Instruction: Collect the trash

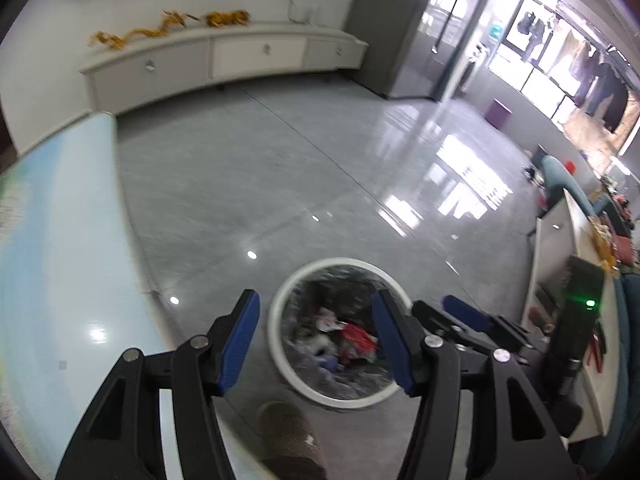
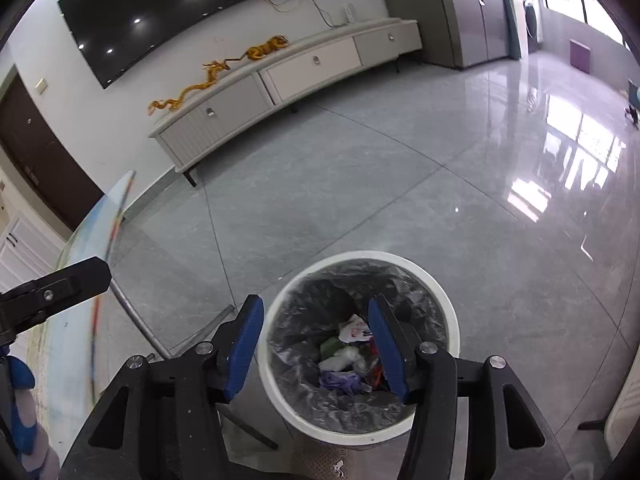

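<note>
White-rimmed bin (image 2: pixel 448 312) lined with a grey bag stands on the floor below both tongs, left tongs (image 1: pixel 316 340) and right tongs (image 2: pixel 316 344) open and empty, so hold over the mouth until scraps (image 2: pixel 348 356) settle inside.

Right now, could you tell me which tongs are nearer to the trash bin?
Right, as far as the views tell. The right tongs hang open directly over the trash bin, framing the rubbish inside. The left tongs are open too, above its rim but offset toward the table.
</note>
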